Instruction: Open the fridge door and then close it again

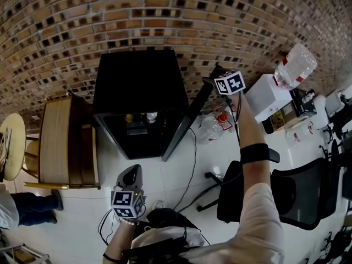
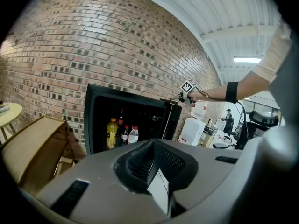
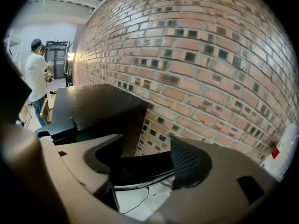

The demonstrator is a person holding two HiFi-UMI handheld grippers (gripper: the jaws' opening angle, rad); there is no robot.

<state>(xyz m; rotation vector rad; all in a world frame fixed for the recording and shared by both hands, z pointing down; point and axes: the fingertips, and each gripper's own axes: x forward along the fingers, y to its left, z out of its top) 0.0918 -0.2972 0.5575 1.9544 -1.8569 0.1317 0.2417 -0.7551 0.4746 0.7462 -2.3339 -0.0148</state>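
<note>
The right arm [image 1: 250, 128], with a dark band [image 1: 258, 153] round the forearm, stretches far forward. Its right gripper [image 1: 215, 76] tilts downward, jaws spread wide. The left gripper [image 1: 132, 175] is held low, close to the body, jaws pressed together.

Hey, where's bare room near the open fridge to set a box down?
The fridge top is bare. The white floor in front, between the wooden stand and the cable, is free too. Right of the door, bottles crowd the floor.

Black fridge [image 1: 140, 76] w/ yellow bottle [image 2: 111, 133], red-brown brick wall [image 1: 165, 15], white floor [image 1: 165, 175].
</note>
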